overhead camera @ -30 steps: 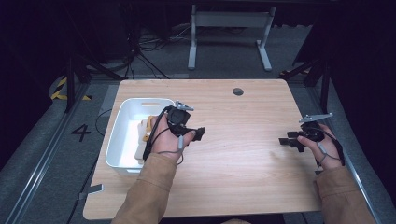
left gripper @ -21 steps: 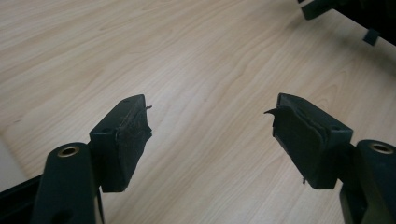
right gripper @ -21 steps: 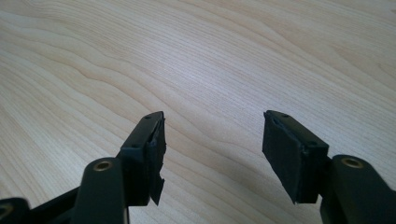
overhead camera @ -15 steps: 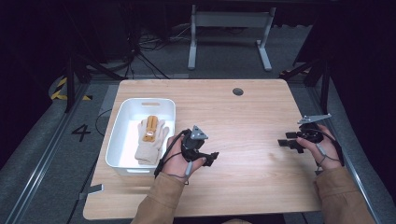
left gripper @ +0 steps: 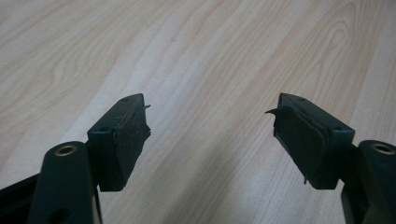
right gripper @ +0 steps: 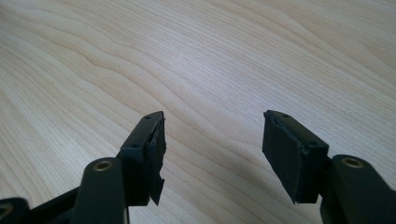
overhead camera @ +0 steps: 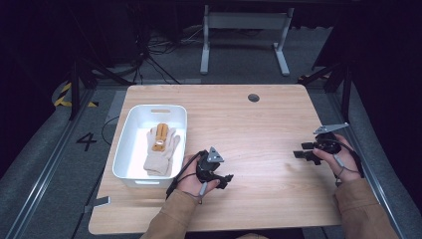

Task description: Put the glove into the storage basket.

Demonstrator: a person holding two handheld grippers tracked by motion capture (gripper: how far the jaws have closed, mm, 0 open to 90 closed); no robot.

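Note:
A beige knitted glove with an orange strip (overhead camera: pixel 160 143) lies flat inside the white bin (overhead camera: pixel 127 149) at the table's left. My left gripper (overhead camera: pixel 225 180) rests low on the wood just right of the bin's front corner, open and holding nothing; in the left gripper view its gripper (left gripper: pixel 211 131) stands wide over bare wood. My right gripper (overhead camera: pixel 303 150) sits at the table's right side, open as well; the right gripper view has the gripper (right gripper: pixel 212 151) spread apart above plain wood grain.
The wooden table (overhead camera: pixel 249 129) has a round cable hole (overhead camera: pixel 253 97) near its far edge. Beyond it stands a grey metal frame (overhead camera: pixel 244 35) on the dark floor. A floor marking "4" (overhead camera: pixel 86 141) lies left of the table.
My left gripper has pulled out of the bin and moved right and toward the front edge, leaving the glove lying in the bin. The right gripper has stayed in place.

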